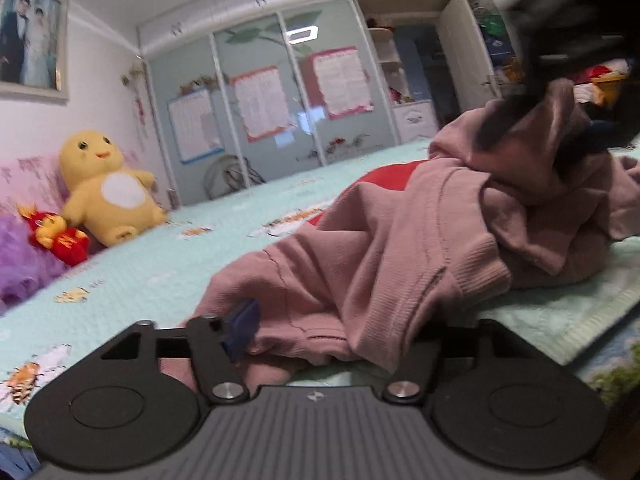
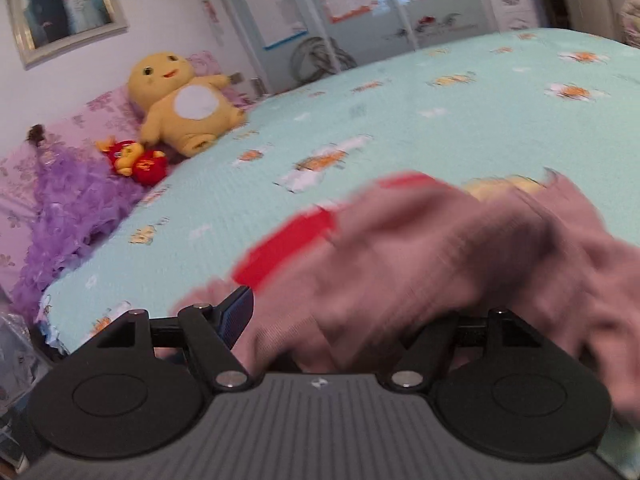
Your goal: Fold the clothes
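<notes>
Working the pink sweater (image 1: 400, 248) bunched at the bed's (image 1: 160, 264) near edge, we hold both the left gripper (image 1: 320, 340) and right gripper (image 2: 336, 328) spread, cloth between their jaws unpinched. Next we should flatten it toward twelve o'clock, then pinch the hem corners.

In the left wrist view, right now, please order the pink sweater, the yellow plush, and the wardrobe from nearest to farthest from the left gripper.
1. Pink sweater: between the left gripper fingers, centre.
2. Yellow plush: left, at the bed's head.
3. Wardrobe: back wall, beyond the bed.
</notes>
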Motion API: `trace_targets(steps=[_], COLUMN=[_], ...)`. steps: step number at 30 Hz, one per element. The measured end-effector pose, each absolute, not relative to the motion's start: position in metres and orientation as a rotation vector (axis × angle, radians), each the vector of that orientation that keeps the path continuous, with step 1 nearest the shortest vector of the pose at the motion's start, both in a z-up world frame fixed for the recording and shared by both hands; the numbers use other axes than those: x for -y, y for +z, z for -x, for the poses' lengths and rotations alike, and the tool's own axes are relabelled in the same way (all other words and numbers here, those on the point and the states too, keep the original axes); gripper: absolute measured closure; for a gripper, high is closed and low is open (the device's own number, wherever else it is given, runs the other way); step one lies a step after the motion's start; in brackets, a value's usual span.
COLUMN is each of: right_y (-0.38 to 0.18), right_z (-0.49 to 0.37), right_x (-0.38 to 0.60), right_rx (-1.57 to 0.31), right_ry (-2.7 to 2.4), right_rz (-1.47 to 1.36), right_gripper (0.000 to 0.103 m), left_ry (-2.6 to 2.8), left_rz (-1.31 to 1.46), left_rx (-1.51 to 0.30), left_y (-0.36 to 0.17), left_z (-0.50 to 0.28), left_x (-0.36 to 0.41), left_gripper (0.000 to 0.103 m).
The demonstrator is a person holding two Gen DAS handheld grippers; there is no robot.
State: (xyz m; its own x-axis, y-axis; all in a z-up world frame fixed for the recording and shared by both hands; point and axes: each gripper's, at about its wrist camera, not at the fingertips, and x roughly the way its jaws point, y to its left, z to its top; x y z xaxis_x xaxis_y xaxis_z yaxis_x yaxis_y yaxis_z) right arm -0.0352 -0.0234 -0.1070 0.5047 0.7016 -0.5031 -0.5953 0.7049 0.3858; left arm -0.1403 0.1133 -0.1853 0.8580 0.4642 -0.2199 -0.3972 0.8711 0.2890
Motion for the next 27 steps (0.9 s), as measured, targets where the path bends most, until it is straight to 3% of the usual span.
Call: trace_targets(steps=[2,4,9,13,14,15,16,19,24,26,27], right_y=[-0.11,-0.114,-0.128,-0.139,-0.14,-0.14,-0.139,-0.117,-0.047,-0.034,-0.038], right_z=[0.044,0.048,0.041,0.018,0.014,0.008,0.003,-0.018,-0.049,-0.053,-0.054], right_x=[0.042,0.054,0.054,0.041,0.037,0.033,0.029,0.018,0.011,0.009,0.007], right_rx=[-0.681,-0.672,-0.636,-0.704,-0.698,-0.693,-0.688,-0.617,-0.386,-0.349,-0.365], right_ry=[0.763,0.717,0.535,0.537,0.535,0.532,0.53,0.494,0.461,0.48,0.477], right_rz=[-0.165,-0.138,0.021,-0.035,-0.044,-0.037,-0.022,0.012,-0.07,-0.069,-0.054], right_gripper=[0.031,0.031,0.031,0.031,0.034,0.051,0.075,0.087,0.088,0.081,0.069], left_ry=[0.473,0.477,0.484,0.487,0.488,0.489,0.489,0.49,0.494,0.497,0.497], left_rz=[-0.227,-0.208,-0.215,-0.219,-0.219,-0.222,-0.225,-0.234,-0.232,-0.229,-0.226], left_rx=[-0.289,-0.292,-0.29,-0.289,-0.289,-0.288,-0.287,-0.285,-0.286,-0.287,-0.287], left_y=[-0.184,-0.182,-0.182,-0.183,-0.183,-0.184,-0.185,-0.186,-0.185,-0.185,-0.185], left_z=[0.139,0.139,0.14,0.141,0.141,0.143,0.144,0.145,0.144,0.143,0.143], left_x=[-0.118,-0.122,-0.121,-0.122,-0.123,-0.12,-0.118,-0.117,-0.119,-0.12,-0.121], left_gripper=[0.014,0.011,0.01,0.009,0.009,0.009,0.009,0.009,0.008,0.006,0.006])
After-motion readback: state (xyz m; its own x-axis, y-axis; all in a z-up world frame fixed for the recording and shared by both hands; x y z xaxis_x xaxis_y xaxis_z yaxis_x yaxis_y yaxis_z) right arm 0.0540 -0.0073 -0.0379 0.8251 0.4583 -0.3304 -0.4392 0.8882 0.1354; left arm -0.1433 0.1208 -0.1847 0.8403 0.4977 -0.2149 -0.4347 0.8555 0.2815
